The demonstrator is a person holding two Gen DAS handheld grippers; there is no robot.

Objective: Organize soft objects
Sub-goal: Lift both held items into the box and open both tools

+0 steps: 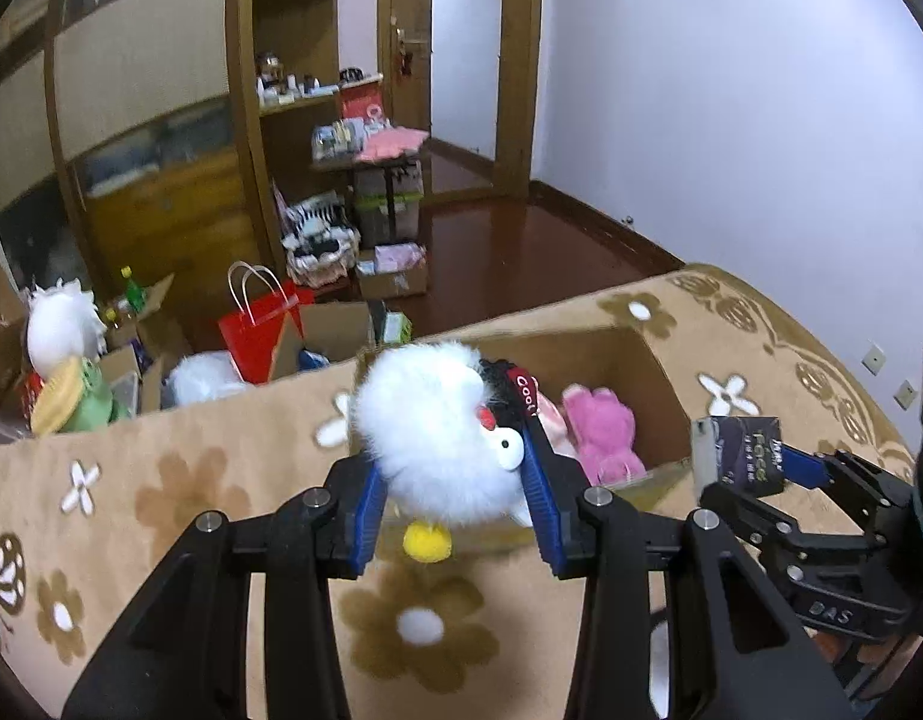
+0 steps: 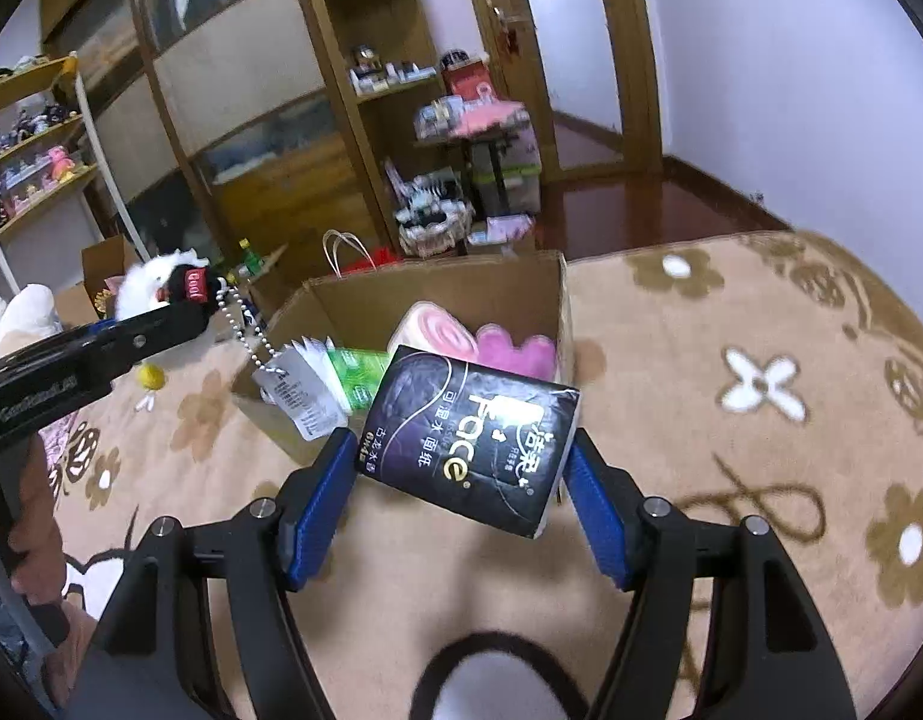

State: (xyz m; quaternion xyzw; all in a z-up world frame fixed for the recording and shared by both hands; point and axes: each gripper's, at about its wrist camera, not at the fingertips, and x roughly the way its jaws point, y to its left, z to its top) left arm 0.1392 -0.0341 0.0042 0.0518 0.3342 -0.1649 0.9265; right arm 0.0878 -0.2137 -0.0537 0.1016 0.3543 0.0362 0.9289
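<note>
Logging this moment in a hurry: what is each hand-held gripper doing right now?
Left hand-held gripper: shut on the white fluffy toy.
Right hand-held gripper: shut on the dark tissue pack.

I count two grippers — the left gripper (image 1: 455, 480) at the lower centre of its own view, the right gripper (image 2: 461, 498) low in the centre of its own. One white fluffy toy (image 1: 437, 438) and one dark tissue pack (image 2: 470, 441). One cardboard box (image 2: 437, 294) at mid-frame in the right view, and inside it I make out one pink plush (image 1: 602, 435), one pink rolled towel (image 2: 434, 333) and one green packet (image 2: 359, 375). Further back — one red paper bag (image 1: 257, 333) at centre left, and one green bottle (image 1: 134, 291) left of it.
</note>
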